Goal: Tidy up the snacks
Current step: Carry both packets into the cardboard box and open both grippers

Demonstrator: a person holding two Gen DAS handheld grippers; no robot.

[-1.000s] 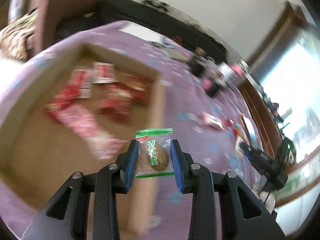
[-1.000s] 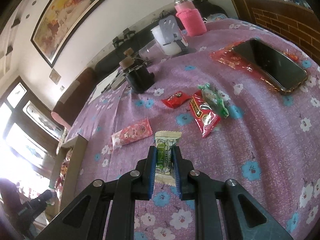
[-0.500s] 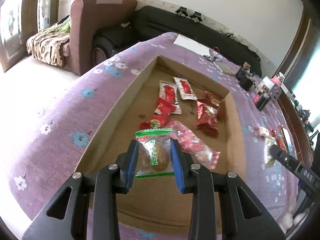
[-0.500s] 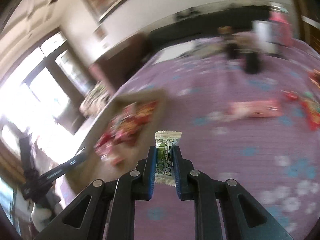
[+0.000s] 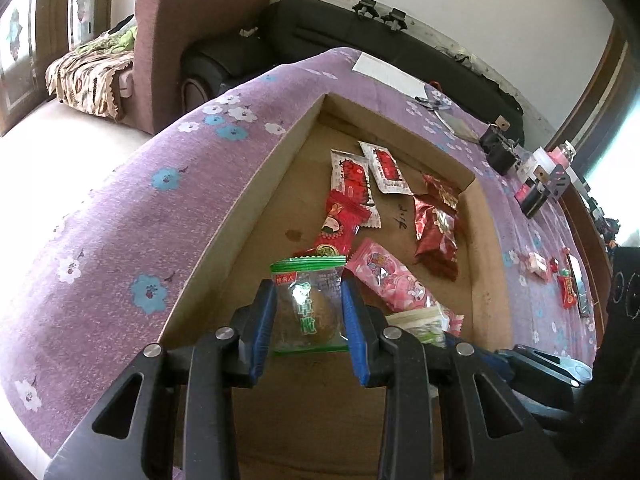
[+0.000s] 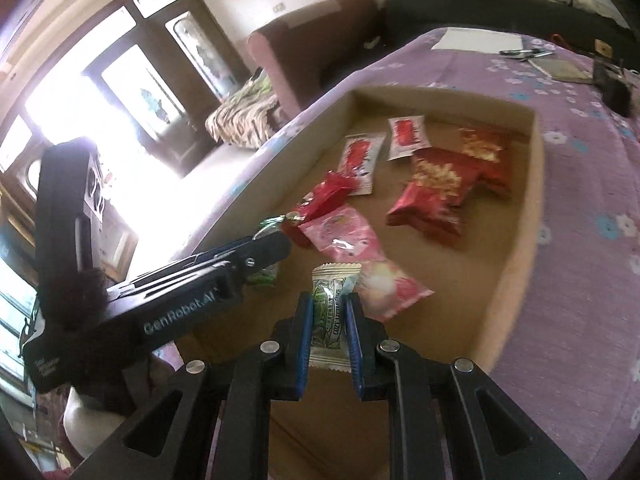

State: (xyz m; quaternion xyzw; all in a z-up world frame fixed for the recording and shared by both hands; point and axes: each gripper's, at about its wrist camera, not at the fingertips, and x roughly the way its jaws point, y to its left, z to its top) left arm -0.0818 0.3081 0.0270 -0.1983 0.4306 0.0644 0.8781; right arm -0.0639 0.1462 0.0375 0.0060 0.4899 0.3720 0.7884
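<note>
Left tongs [image 5: 308,316] clamped on a clear green-edged packet [image 5: 307,306] with a brown round cake inside, held upright over the near end of the cardboard tray [image 5: 486,248]. Right tongs [image 6: 329,322] clamped on a small white-and-green candy wrapper [image 6: 330,312], also above the tray's near end, just right of the left tongs (whose black body shows in the right wrist view, crossing in from the left).

Tray sits on the purple floral surface [image 5: 120,240]. Inside the tray: two white-and-red sachets [image 5: 368,172] toward the far end, a red packet with a cartoon face [image 5: 338,228] near the middle, touching one sachet, dark red foil bags [image 5: 436,228] along the tray's right side, a pink packet [image 5: 390,284] close to the tray's near end, just beyond both tongs. A pale green-white wrapper [image 5: 424,322] lies at the pink packet's near tip, partly hidden behind the left tongs.

Outside the tray, on the surface to its right: a few loose snacks [image 5: 538,264], small and hard to read. Beyond the tray's far end: white paper [image 5: 390,74], dark small gear [image 5: 498,150]. Brown armchair [image 5: 192,40] and black sofa [image 5: 360,40] past the surface's far edge.
</note>
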